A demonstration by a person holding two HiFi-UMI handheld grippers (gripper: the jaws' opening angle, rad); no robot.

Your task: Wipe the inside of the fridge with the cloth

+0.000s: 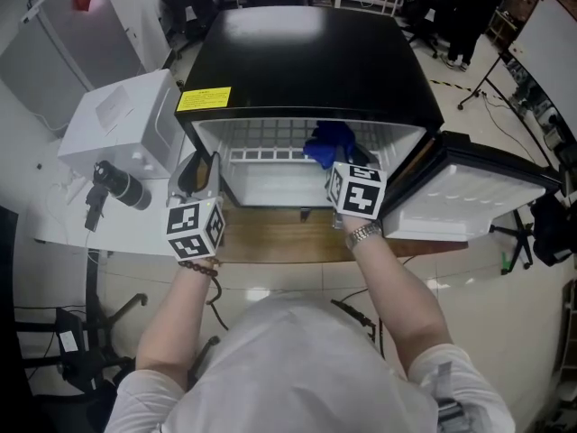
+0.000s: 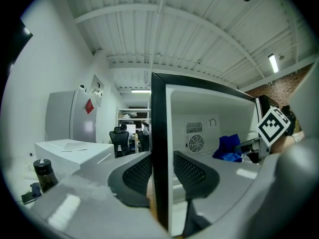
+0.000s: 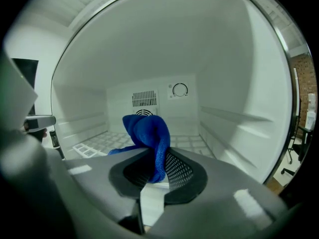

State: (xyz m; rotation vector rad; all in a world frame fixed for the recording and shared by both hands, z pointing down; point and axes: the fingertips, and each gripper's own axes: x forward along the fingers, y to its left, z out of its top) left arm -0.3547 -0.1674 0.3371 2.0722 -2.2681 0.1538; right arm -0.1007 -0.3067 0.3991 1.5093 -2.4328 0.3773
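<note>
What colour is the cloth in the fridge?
Bright blue. It shows best in the right gripper view, where the right tongs pinch the cloth.

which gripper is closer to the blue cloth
Right. The right gripper is shut on the blue cloth, just inside the fridge. The left gripper is off to the left, clamped on the front edge of the fridge's left wall, clear of the cloth.

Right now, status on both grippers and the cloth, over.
Left gripper clamped on fridge side wall. Right gripper holds blue cloth inside fridge. No obstruction seen.
</note>
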